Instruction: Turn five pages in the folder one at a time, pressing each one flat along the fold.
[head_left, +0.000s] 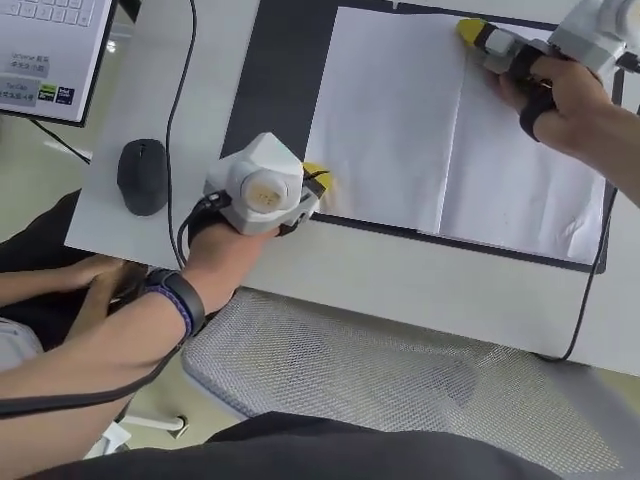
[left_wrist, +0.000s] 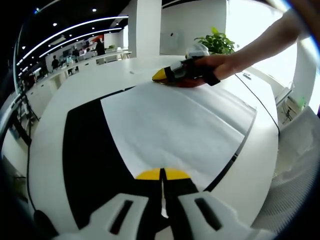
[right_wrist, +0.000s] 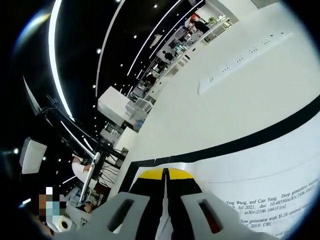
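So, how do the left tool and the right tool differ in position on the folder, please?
The left tool sits at the left page's near corner; the right tool at the far edge by the fold. In the head view, left tool points rightward, right tool leftward. Both are shut.

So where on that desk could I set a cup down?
Best is the bare strip of table between the folder and the desk's near edge. A narrower patch lies between the mouse and the folder, though a cable runs through it. Crowded: the open pages, with the left gripper and right gripper on them, and the laptop corner.
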